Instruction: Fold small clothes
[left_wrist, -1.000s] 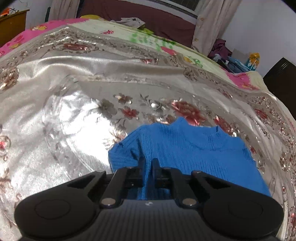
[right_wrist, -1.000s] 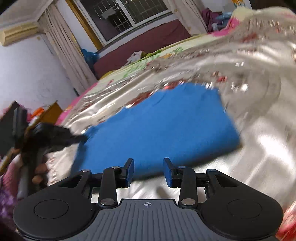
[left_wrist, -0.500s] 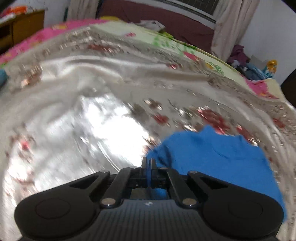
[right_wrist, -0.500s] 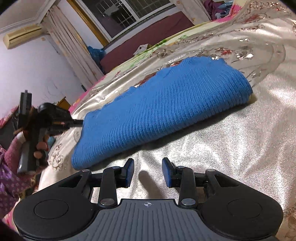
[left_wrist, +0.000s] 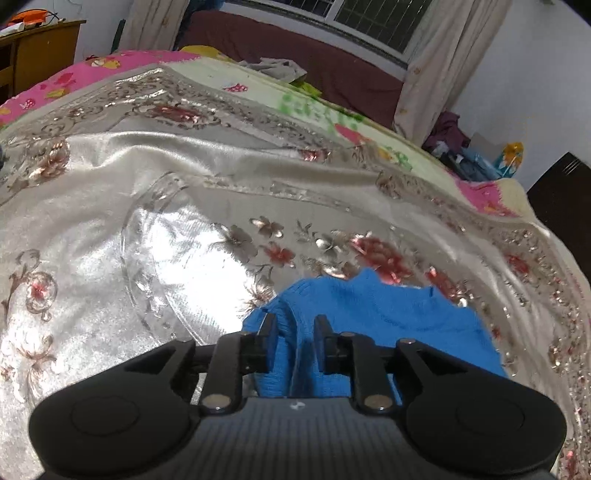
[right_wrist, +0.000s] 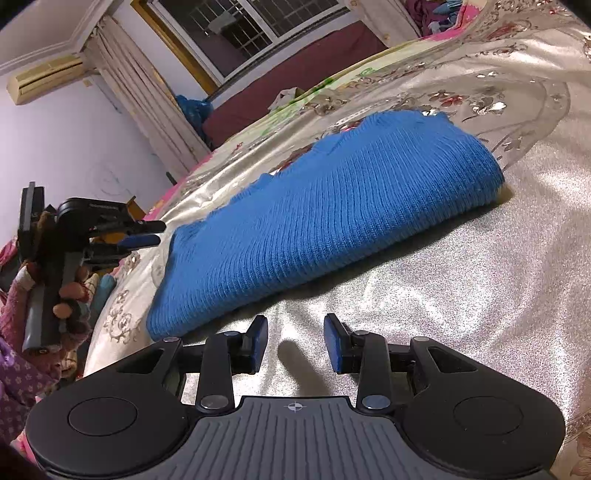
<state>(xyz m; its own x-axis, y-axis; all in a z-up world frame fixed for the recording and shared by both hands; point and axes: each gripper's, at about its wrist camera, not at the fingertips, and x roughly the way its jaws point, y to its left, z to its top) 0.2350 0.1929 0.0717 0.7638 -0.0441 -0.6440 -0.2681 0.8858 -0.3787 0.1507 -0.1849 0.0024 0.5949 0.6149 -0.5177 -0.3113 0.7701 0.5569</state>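
- left gripper (left_wrist: 291, 326): jaws just opened a little, letting go; sweater (right_wrist: 332, 218) edge lies between them, pads not pressing
- right gripper (right_wrist: 295, 338): partly open, empty, just short of the sweater's near edge
- sweater folded flat on silvery bedspread (right_wrist: 461, 314); fold looks mostly done, maybe a tidy-up left

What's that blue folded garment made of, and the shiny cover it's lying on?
The blue garment looks like a knit, probably wool or acrylic yarn: fine ribbed rows run across it, matte and soft-edged. The cover looks like satin or a similar synthetic weave: it glints strongly under the light, with metallic-looking floral patterning. The exact fibre cannot be told.
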